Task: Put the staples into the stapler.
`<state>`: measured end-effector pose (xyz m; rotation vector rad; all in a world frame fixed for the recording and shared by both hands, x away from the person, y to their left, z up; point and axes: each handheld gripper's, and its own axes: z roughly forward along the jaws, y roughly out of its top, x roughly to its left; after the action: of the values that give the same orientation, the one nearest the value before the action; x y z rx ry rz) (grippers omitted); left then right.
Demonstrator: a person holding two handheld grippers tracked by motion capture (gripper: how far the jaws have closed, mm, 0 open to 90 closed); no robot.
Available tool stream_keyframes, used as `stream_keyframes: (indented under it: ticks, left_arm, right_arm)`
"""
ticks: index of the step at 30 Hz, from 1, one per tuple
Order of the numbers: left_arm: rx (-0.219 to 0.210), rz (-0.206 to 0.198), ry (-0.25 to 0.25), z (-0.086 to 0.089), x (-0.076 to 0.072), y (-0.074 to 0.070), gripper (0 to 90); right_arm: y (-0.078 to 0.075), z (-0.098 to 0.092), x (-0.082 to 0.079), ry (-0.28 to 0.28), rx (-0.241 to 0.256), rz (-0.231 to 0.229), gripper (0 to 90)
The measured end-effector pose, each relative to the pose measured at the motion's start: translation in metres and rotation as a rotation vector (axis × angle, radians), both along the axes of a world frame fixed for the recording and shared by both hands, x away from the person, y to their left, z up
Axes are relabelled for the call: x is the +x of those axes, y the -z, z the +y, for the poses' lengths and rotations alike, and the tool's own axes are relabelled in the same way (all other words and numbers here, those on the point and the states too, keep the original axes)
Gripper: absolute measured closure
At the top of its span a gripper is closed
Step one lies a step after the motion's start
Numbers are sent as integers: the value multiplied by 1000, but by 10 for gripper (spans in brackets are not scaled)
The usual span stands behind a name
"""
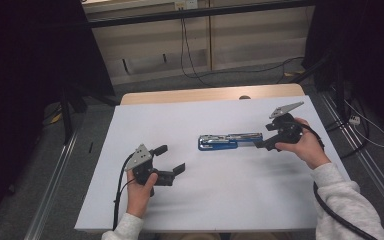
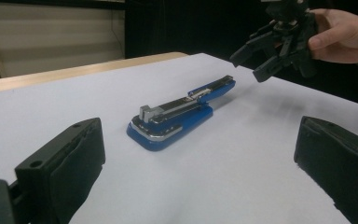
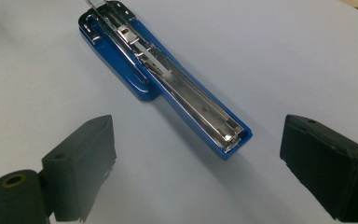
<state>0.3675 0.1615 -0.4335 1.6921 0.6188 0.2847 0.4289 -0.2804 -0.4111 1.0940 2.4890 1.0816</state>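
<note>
Just ahead of the right gripper (image 1: 264, 144), between its spread jaws, lies the near end of the blue stapler (image 3: 168, 81), flat on the white table (image 1: 220, 200) with its top swung open and the metal staple channel bared. Nothing is gripped yet; this looks like the approach. Well off the stapler's other end, the left gripper (image 1: 172, 159) hovers, jaws wide and empty. Next, I judge, the right gripper must ease forward and close squarely on that end.
</note>
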Motion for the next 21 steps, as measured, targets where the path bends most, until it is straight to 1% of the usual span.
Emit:
stream_keyframes:
  ticks: [1,2,4,5,6,7,10,11,13,14,16,19,21]
  left_arm:
    - [-12,5,-5,-4,4,0,17]
    - [-12,5,-5,-4,4,0,16]
    - [-8,6,-9,-8,8,0,15]
    - [-10,11,-16,-9,10,0,15]
    - [-15,18,-12,-10,13,0,15]
    - [-29,19,-11,-13,16,0,15]
    - [-29,19,-22,-16,20,1,15]
    - [-33,27,-23,-18,21,1,16]
    - [-2,24,-21,-22,24,1,16]
    - [4,21,-27,-24,26,2,16]
    - [8,18,-33,-28,30,3,16]
    - [-5,24,-30,-32,34,4,16]
    - [2,32,-39,-35,37,4,16]
  right_arm:
    - [-1,-3,-1,14,6,-3,104]
    - [-1,-3,-1,14,6,-3,104]
    - [-1,-5,-3,26,13,-9,105]
    - [-1,-7,-3,27,8,-11,104]
    - [0,-9,-5,33,11,-11,105]
    - [1,-9,-6,37,9,-8,104]
    - [2,-11,-6,38,0,-8,105]
    - [2,-12,-6,43,2,-6,104]
    - [3,-14,-7,49,10,-9,105]
    - [3,-14,-6,53,9,-10,104]
    - [3,-15,-7,54,5,-12,104]
    - [4,-16,-7,59,6,-13,105]
    - [4,-18,-7,63,4,-11,105]
